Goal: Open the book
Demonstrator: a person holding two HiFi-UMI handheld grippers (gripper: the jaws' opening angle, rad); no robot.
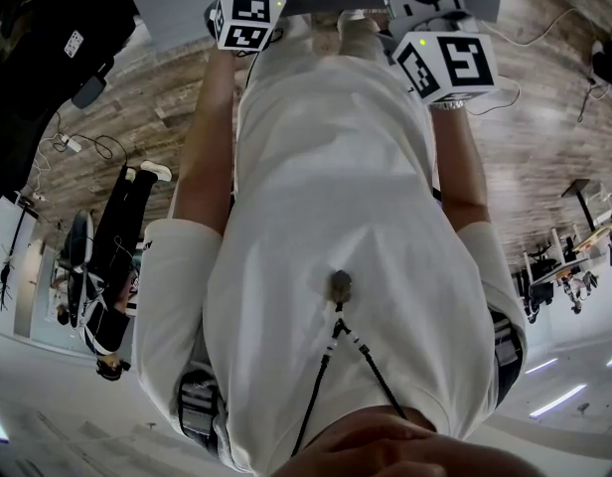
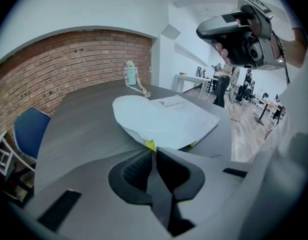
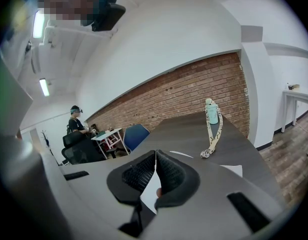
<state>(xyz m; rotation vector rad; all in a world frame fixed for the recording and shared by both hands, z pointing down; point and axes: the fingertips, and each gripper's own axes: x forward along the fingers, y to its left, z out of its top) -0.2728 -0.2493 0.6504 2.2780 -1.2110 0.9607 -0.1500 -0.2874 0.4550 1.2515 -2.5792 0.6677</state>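
Note:
In the left gripper view a white book lies on the dark grey table. Its front cover is lifted and bowed upward at the near corner. My left gripper is shut on that corner, where a yellow tab shows between the tips. The right gripper's body hangs high above the book's right side. In the right gripper view my right gripper is shut with nothing in it, and slivers of the white book show past the jaws. The head view shows only the marker cubes above the person's torso.
A pale green bottle with a patterned lanyard stands at the far side of the table. A blue chair sits by the brick wall. A seated person works at a small table beyond.

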